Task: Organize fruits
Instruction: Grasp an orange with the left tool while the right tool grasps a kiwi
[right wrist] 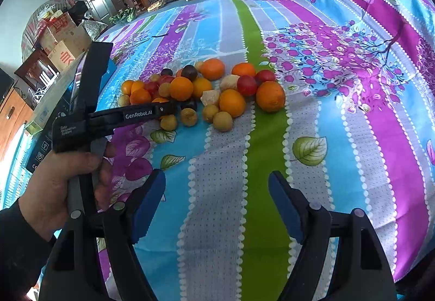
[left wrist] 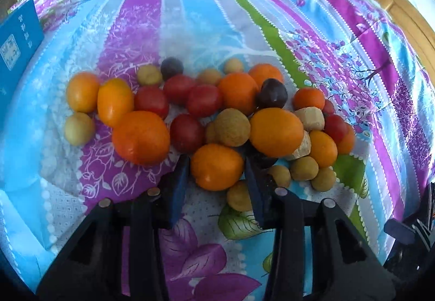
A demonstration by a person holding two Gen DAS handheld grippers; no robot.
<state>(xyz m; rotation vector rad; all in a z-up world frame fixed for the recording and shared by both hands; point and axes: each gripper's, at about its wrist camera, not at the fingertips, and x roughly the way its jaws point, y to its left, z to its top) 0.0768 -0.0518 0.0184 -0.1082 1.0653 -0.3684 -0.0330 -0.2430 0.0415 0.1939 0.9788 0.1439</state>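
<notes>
The fruits [left wrist: 206, 121] lie all together in one mixed heap on the flowered bedsheet [left wrist: 206, 29]: oranges, red round fruits like tomatoes or plums, dark plums, small yellow-brown fruits like longans, and a few pale beige pieces that I cannot name. No bowl, tray or separate group is visible in either view, so I judge that the sorting is only at its beginning and almost all of it is left to do.

The left gripper [left wrist: 216, 165] is at the near edge of the heap. Its two blue pads stand on both sides of one small orange [left wrist: 216, 166] and seem to press on it, so it is pinching this fruit. The orange is on the cloth and touches its neighbours, so it is not lifted out yet. In the right wrist view this gripper reaches into the heap from the left, held by the person's left hand [right wrist: 54, 181].

The right gripper [right wrist: 217, 197] is over a bare part of the sheet, well apart from the heap. Its jaws are spread and nothing is between them.

What remains, as I judge: to carry this first orange aside, then to separate each kind of fruit from the heap, one after another.
</notes>
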